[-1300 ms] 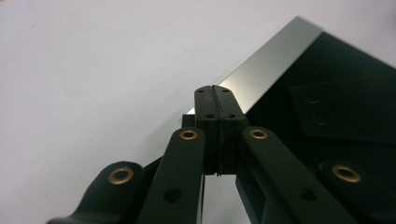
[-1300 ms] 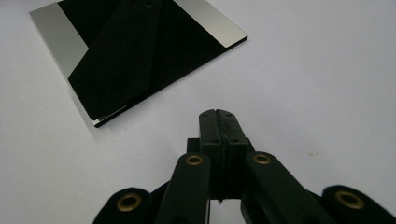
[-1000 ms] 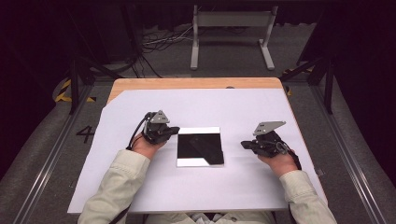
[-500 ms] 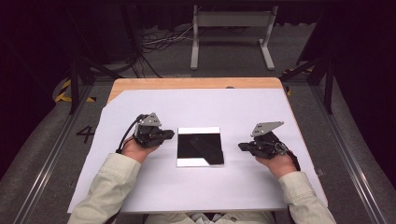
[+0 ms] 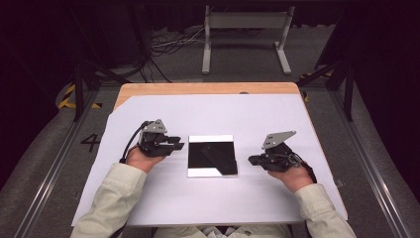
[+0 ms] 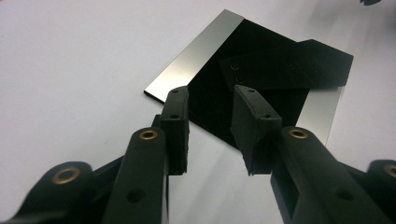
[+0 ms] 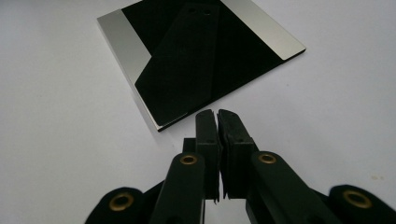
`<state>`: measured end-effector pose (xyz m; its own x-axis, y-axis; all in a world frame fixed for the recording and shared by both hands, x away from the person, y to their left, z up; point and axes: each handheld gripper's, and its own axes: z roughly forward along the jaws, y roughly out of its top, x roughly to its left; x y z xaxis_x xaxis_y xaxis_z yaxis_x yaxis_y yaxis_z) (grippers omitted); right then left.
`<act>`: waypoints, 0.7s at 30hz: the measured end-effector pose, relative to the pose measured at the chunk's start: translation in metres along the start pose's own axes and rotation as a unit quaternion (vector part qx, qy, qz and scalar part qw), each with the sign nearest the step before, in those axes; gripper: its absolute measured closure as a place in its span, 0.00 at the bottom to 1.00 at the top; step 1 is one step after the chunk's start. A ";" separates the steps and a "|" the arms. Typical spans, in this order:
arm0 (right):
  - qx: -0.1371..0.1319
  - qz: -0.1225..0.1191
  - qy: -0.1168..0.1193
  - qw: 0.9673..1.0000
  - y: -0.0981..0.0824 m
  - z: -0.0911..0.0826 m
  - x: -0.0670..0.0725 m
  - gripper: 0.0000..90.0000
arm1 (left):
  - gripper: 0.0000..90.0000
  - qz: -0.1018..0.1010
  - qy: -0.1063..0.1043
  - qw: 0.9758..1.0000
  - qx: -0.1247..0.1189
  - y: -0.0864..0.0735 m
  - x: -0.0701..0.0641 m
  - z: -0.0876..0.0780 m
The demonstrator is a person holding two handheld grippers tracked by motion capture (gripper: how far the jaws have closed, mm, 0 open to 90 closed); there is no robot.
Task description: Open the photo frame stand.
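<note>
Glossy square mirror plate (image 5: 212, 155) flat on white table (image 5: 213, 114); left tongs (image 6: 211, 119) just widening, empty; right tongs (image 7: 217, 122) nearly closed, empty.

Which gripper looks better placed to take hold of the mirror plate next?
Probably the left gripper: its fingers stand apart, aimed at the mirror plate edge. The right gripper is nearly shut.

Flat square mirror plate (image 5: 212, 155), mid-table on white sheet (image 5: 223, 109)
</note>
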<state>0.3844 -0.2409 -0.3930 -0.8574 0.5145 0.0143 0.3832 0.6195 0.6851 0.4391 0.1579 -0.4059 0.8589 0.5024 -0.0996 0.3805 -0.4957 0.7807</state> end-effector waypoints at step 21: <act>0.034 -0.016 0.014 0.999 0.001 0.018 0.009 0.89 | 0.70 -0.007 -0.006 1.000 -0.004 -0.002 0.003 -0.003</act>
<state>0.3836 -0.2250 -0.4049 -0.8782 0.4781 0.0134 0.3769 0.6745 0.6348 0.4403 0.1620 -0.4059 0.8574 0.5011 -0.1171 0.3894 -0.4829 0.7843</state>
